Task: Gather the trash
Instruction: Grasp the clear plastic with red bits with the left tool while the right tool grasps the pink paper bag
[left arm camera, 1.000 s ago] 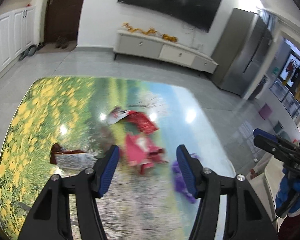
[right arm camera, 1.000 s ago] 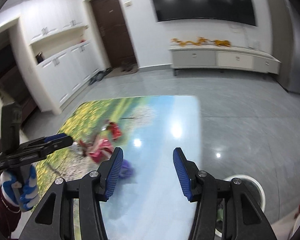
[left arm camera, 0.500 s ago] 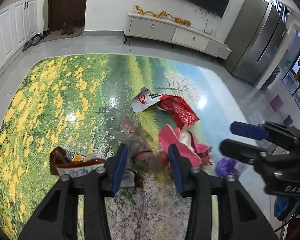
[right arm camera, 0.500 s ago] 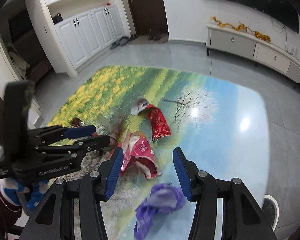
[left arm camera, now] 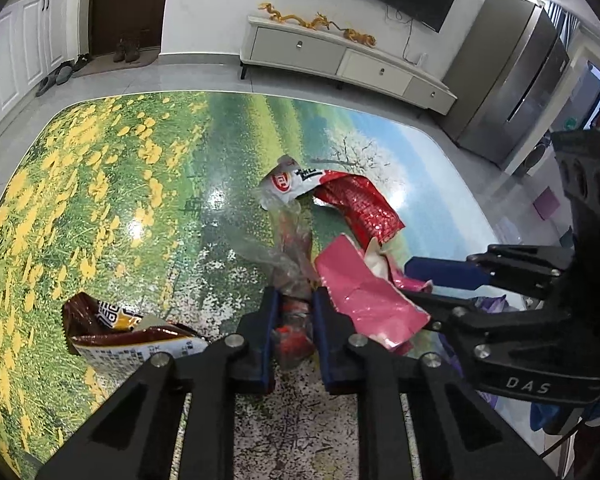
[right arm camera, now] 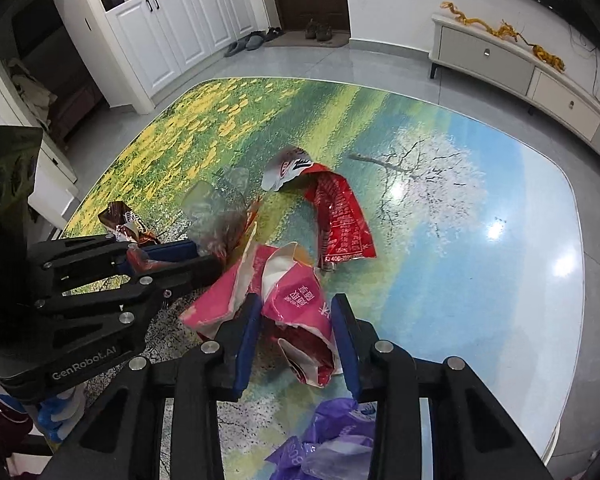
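Observation:
Trash lies on a table with a printed landscape top (left arm camera: 140, 184). My left gripper (left arm camera: 293, 300) is shut on a clear plastic wrapper with red print (left arm camera: 288, 240); it also shows in the right wrist view (right arm camera: 216, 216). My right gripper (right arm camera: 296, 320) is closing around a crumpled pink packet (right arm camera: 300, 304), its pads on either side; the packet also shows in the left wrist view (left arm camera: 360, 296). A red and white snack bag (left arm camera: 340, 196) lies just beyond, and a brown and white wrapper (left arm camera: 120, 332) lies at the left.
A purple plastic bag (right arm camera: 332, 440) lies at the table's near edge under my right gripper. The table's right edge (right arm camera: 576, 280) drops to grey floor tiles. A white TV cabinet (left arm camera: 340, 60) and white cupboards (right arm camera: 172, 28) stand by the walls.
Both grippers moved down and in over the trash. My left jaws closed on the clear wrapper. My right jaws narrowed around the pink packet.

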`<state>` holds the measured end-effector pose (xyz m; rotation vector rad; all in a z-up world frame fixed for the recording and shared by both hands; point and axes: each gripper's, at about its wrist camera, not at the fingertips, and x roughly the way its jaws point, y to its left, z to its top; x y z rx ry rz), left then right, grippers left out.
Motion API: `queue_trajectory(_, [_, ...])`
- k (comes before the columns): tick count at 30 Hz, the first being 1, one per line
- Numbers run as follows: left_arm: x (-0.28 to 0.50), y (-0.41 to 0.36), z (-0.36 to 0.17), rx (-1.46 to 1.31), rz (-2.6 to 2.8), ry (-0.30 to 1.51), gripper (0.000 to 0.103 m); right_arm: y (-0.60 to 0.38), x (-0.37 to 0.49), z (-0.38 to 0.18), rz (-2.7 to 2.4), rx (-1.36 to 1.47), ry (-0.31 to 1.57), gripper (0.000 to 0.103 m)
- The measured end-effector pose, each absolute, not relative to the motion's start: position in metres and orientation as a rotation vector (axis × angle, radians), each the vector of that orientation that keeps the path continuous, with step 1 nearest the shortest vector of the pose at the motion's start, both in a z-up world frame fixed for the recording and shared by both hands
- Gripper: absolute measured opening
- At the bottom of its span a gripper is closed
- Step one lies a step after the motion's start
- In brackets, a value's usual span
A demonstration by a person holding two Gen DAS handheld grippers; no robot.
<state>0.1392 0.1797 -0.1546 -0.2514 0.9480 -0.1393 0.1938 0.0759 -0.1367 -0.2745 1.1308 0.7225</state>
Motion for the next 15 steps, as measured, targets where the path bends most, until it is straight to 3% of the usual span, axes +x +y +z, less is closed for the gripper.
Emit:
queue_trajectory(4, [0.131, 0.186, -0.144, -0.28, -0.145, 0.917, 0.016, 0.076, 0.192, -0.133, 0.731, -0.273, 1.113, 0.029])
queue_trajectory(5, [0.128, 0.187, -0.139, -0.286, -0.148, 0.907, 0.016, 0.074, 0.191, -0.13, 0.732, -0.261, 1.101, 0.015])
queue_trajectory(6, [0.124, 0.188, -0.134, -0.289, -0.147, 0.895, 0.016, 0.073, 0.19, -0.127, 0.732, -0.248, 1.093, 0.012])
queue_trajectory(15, [0.093, 0.199, -0.099, -0.304, -0.133, 0.815, 0.016, 0.064, 0.183, -0.117, 0.695, -0.2, 1.094, 0.009])
